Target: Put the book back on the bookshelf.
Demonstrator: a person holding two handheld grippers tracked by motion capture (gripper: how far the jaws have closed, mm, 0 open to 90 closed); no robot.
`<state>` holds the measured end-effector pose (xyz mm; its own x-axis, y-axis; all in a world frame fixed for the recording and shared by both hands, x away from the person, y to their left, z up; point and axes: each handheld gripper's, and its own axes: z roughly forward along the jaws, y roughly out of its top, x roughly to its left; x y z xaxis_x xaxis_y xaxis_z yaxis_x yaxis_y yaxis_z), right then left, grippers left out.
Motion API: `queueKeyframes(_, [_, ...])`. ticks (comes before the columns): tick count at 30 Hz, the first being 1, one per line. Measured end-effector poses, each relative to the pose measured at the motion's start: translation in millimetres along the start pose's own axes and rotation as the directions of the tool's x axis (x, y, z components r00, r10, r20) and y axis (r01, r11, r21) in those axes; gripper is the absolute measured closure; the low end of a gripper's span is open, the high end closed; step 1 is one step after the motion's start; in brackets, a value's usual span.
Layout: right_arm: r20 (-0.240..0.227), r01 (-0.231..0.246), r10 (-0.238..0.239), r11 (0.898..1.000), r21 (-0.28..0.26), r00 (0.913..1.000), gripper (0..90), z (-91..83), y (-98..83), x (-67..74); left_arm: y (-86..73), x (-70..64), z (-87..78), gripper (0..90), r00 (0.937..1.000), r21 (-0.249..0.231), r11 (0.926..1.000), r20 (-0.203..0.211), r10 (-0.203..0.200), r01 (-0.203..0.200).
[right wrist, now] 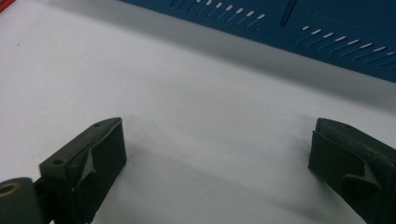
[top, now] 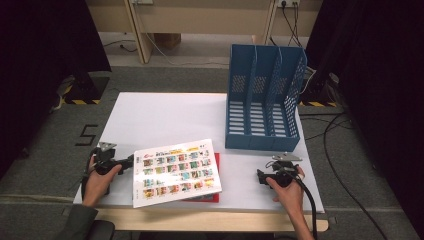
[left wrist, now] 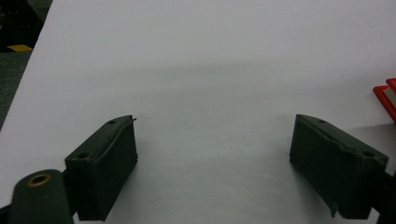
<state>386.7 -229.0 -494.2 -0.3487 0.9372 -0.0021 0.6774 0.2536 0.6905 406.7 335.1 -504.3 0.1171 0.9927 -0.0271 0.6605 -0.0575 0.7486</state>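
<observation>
A white booklet [top: 176, 172] printed with rows of small colourful pictures lies at the table's front centre, on top of a red book [top: 216, 165]. My left gripper [top: 129, 163] rests on the table just left of the booklet, held by a hand. Its jaws stand open [left wrist: 215, 128] over bare white table, with a corner of the red book [left wrist: 387, 95] at the right edge. My right gripper [top: 260, 176] sits at the front right, open [right wrist: 217, 128] with nothing between the jaws, and the blue file rack [right wrist: 303, 28] lies just beyond it.
The blue file rack [top: 264, 97], with three upright slots, stands at the back right of the white table [top: 165, 115]. Cables trail over the grey floor to the right. Black curtains hang on both sides.
</observation>
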Motion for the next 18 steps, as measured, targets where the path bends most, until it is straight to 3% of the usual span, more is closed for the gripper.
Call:
queueKeyframes(4, [-0.013,0.016,-0.016,1.0,-0.011,0.9998,23.3,-5.9,0.9,-0.7,-0.1,0.0,0.1,13.8,1.0,-0.003,1.0,0.0,-0.002,0.002])
queueKeyframes(11, [-0.043,0.055,-0.057,0.997,-0.059,0.9974,20.9,-15.7,3.8,3.2,-0.9,0.3,-2.3,14.2,0.9999,0.002,0.9999,0.008,0.011,-0.011])
queueKeyframes(15, [-0.099,0.056,-0.066,0.993,-0.103,0.9929,15.6,-20.2,4.4,5.9,-2.4,-0.3,-8.3,14.9,0.9998,0.017,0.9998,0.015,0.01,-0.01])
queueKeyframes(18, [-0.128,0.061,-0.078,0.989,-0.137,0.9887,15.8,-25.5,5.2,8.1,-1.4,-3.6,-18.2,14.9,0.9993,-0.004,1.0,0.036,0.001,-0.001])
